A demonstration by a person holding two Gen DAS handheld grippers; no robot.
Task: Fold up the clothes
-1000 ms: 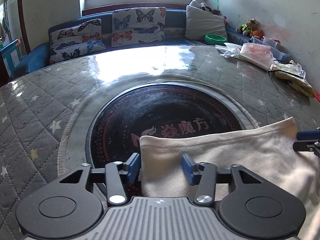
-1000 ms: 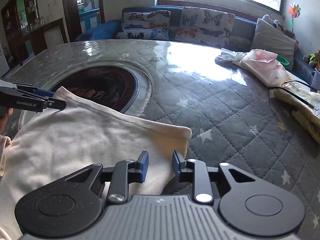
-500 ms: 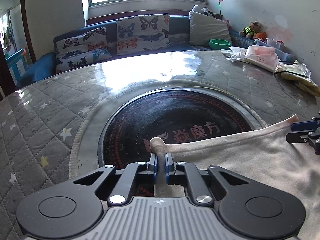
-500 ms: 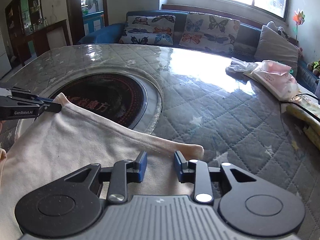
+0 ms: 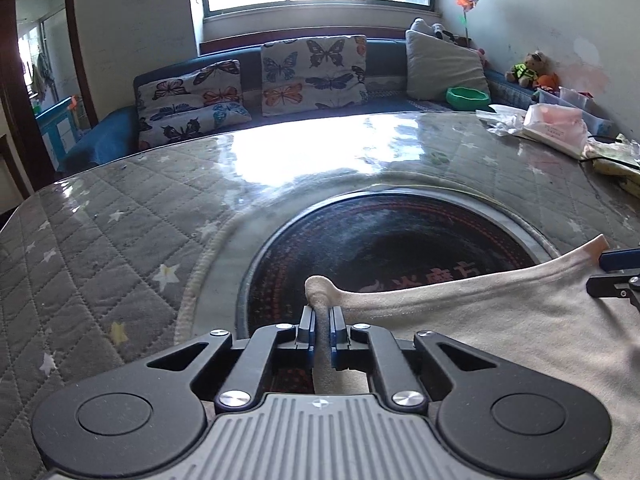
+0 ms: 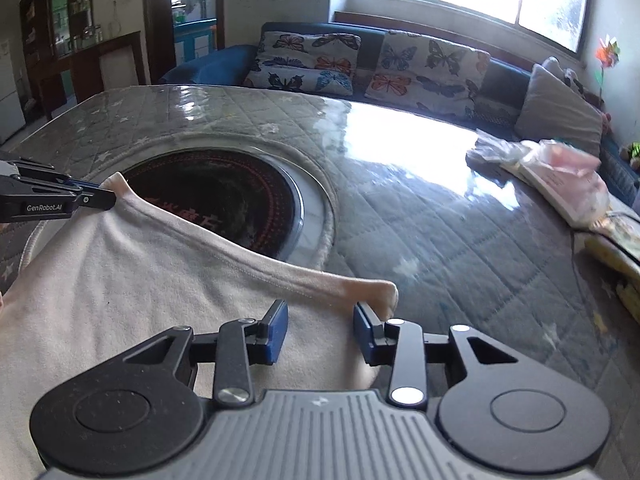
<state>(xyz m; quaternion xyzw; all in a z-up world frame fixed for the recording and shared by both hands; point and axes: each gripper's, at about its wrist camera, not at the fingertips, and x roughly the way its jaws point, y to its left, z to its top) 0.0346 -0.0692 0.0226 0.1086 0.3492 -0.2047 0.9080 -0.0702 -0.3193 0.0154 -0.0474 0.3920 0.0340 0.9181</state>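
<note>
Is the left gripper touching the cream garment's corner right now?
Touching. The left wrist view shows the left gripper shut on the cream garment, its corner bunched between the blue pads.

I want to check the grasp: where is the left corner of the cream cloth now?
In the left wrist view, the cream cloth has its left corner pinched in the left gripper, at bottom centre, over the dark round plate.

Left gripper [image 5: 322, 326], right gripper [image 6: 320, 328]: black linkages, blue pads, silver screws, ribbed grey housing, "GenRobot.AI" lettering.
</note>
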